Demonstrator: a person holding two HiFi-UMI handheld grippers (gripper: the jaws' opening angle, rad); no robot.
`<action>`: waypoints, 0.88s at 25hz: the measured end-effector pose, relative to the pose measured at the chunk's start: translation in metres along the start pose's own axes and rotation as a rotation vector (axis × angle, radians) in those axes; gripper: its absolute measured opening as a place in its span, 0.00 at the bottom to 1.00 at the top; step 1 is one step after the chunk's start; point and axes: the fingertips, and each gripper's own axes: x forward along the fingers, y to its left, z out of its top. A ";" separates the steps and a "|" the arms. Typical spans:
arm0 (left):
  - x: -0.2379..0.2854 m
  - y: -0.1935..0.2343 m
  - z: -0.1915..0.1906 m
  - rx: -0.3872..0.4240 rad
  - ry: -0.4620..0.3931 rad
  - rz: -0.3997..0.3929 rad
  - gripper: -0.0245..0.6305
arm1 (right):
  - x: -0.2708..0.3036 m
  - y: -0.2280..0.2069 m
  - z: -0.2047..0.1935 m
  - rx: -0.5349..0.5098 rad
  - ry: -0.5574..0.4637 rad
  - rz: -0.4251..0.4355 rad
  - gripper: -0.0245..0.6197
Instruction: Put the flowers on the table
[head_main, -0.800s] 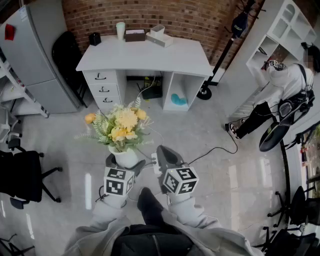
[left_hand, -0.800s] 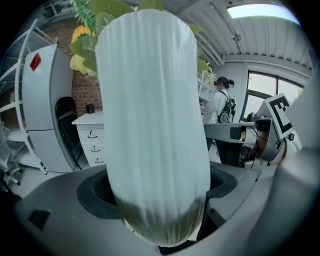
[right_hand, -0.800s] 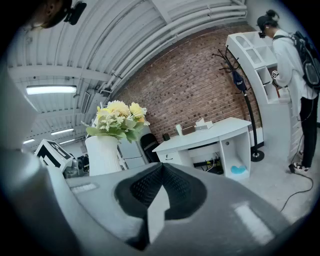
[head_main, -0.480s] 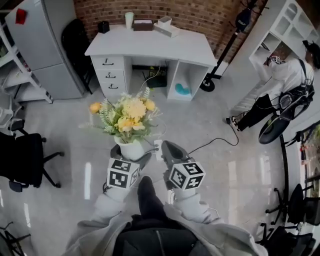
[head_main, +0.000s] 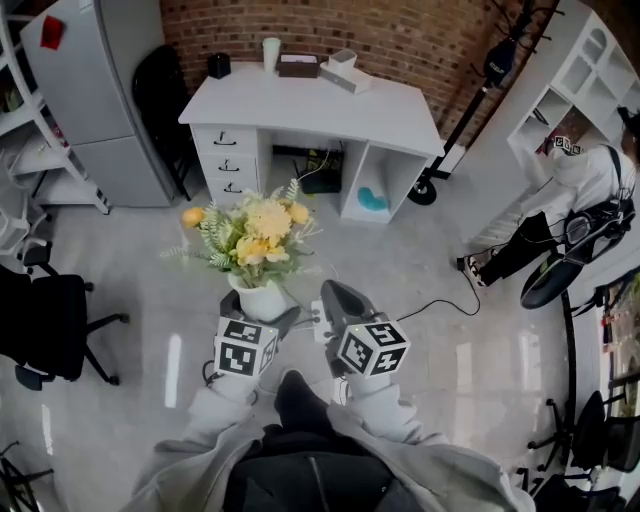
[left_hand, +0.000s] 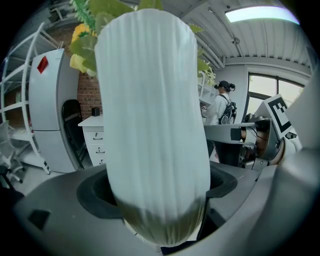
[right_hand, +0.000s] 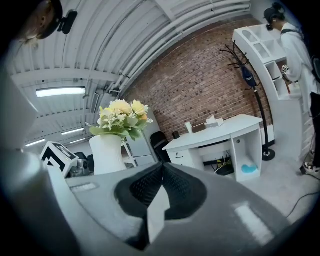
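- Now our left hand-held gripper pinches the upright vase of flowers; the right hand-held gripper is pressed together, empty.
- We see the surface straight ahead, well apart.

you faced a red brick wall with a white desk against it, drawers at its left end. a tall grey cabinet stood left of it, a black office chair at the left edge of the glossy floor, white shelving on the right. a ceiling strip light was lit.
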 end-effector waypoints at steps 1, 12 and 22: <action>0.006 0.005 0.008 0.003 -0.009 0.011 0.75 | 0.009 -0.004 0.006 -0.006 -0.005 0.014 0.04; 0.035 0.049 0.046 -0.012 -0.068 0.077 0.75 | 0.065 -0.021 0.032 -0.032 0.006 0.057 0.04; 0.042 0.072 0.048 -0.031 -0.061 0.116 0.75 | 0.089 -0.024 0.025 -0.020 0.031 0.067 0.04</action>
